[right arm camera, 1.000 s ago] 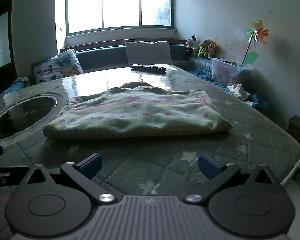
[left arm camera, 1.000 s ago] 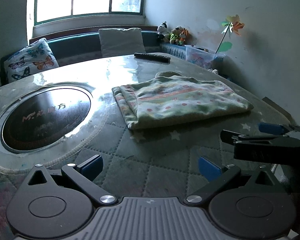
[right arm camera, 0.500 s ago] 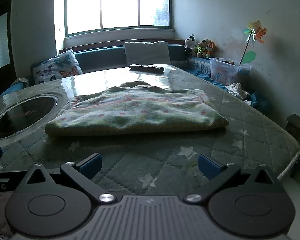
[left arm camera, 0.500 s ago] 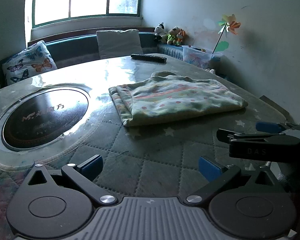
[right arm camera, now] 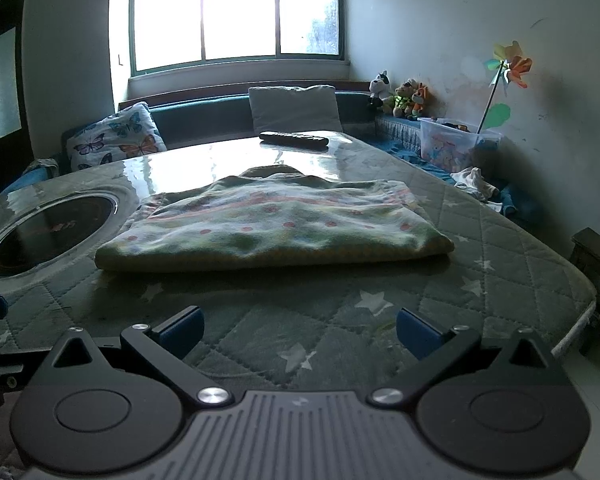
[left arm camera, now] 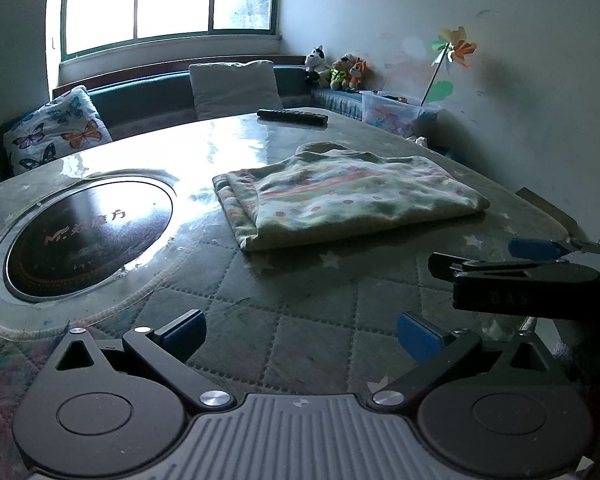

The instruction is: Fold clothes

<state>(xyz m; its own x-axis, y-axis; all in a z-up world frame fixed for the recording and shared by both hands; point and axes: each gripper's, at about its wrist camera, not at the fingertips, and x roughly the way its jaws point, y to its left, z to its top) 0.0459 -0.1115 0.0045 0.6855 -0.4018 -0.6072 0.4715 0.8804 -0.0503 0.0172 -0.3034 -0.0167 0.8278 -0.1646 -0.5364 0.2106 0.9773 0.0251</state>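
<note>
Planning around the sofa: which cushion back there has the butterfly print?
The left cushion, white with coloured butterflies, propped at the sofa's left end. The other cushion is plain grey, upright behind the remote.

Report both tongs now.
Left tongs: open, holding nothing.
Right tongs: open, holding nothing.

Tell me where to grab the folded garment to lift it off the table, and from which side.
Grip the folded garment at its near folded edge, coming in low from the near side with the right gripper. That edge is thick and rounded, facing the open jaws squarely, so probably all layers lift together.
</note>
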